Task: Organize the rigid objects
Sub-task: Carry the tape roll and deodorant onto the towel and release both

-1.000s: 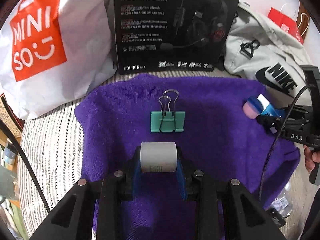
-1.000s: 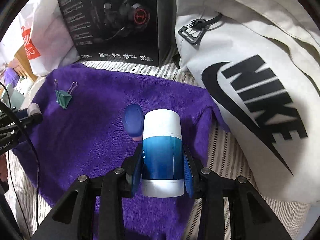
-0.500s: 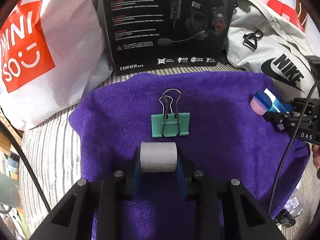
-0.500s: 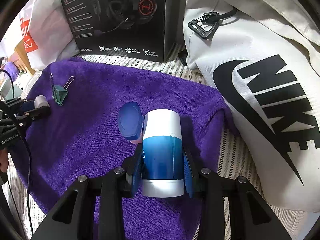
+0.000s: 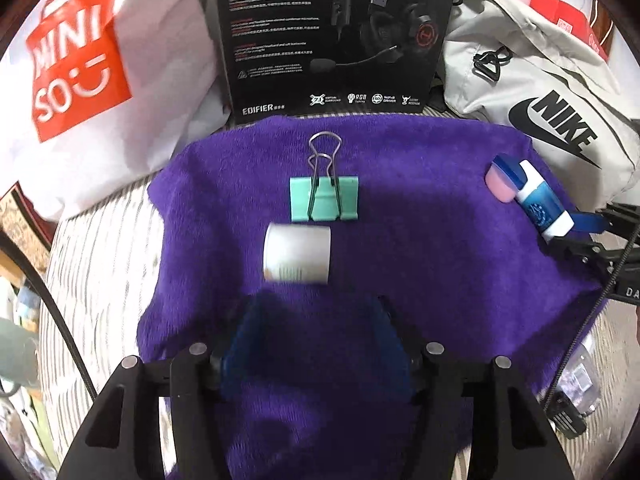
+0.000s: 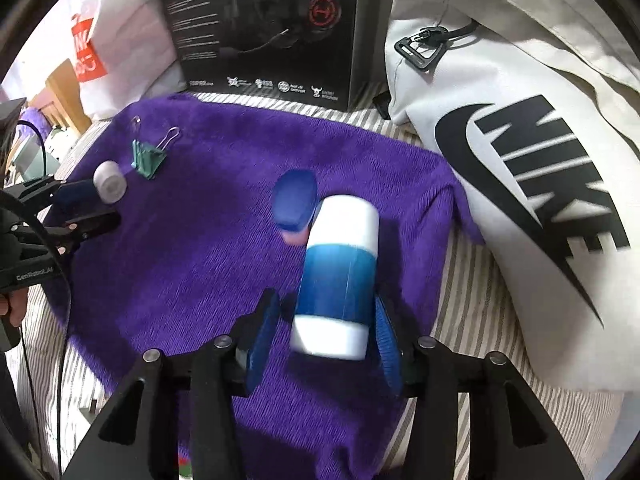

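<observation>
A small white cylinder (image 5: 297, 253) lies on the purple towel (image 5: 420, 240), just ahead of my open left gripper (image 5: 316, 344) and just short of a green binder clip (image 5: 324, 200). It also shows in the right wrist view (image 6: 109, 181), with the clip (image 6: 148, 159) beside it. My right gripper (image 6: 320, 340) is open; a blue-and-white bottle (image 6: 338, 280) with its blue flip cap (image 6: 294, 200) open lies tilted between the jaws on the towel (image 6: 192, 264). The bottle also shows in the left wrist view (image 5: 540, 200).
A black Edifier headset box (image 5: 336, 36) stands behind the towel. A white Miniso bag (image 5: 80, 72) is at the left, a grey Nike bag (image 6: 520, 160) at the right. The towel lies on striped bedding (image 5: 100, 256).
Both grippers have opened. The left one let go of the white cylinder and drew back. The right one let go of the bottle, which now lies tilted.
</observation>
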The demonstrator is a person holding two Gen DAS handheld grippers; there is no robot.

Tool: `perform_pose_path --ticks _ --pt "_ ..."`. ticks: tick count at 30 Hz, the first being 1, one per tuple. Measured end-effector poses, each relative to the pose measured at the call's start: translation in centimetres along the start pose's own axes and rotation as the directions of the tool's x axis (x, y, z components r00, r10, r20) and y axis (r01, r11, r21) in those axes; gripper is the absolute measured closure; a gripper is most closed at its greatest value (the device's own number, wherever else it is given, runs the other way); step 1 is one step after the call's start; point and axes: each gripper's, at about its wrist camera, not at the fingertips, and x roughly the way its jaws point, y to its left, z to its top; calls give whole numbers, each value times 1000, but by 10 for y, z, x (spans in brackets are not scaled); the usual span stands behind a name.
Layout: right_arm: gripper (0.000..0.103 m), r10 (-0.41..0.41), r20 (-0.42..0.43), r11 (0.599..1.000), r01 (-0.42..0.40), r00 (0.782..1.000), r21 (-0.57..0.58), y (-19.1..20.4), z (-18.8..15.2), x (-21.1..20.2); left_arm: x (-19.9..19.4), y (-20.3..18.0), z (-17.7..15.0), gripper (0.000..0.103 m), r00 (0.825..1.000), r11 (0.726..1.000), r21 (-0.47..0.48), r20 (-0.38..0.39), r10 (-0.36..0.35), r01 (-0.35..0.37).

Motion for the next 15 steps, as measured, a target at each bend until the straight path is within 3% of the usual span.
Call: perform_pose_path --ticks 9,15 --pt "50 -1 46 999 -2 999 52 1 -36 -48 -69 -18 -33 46 996 1000 -10 88 -17 18" --pt "46 12 110 993 -24 994 113 -2 -67 -88 -88 -53 -70 46 994 997 21 84 -76 74"
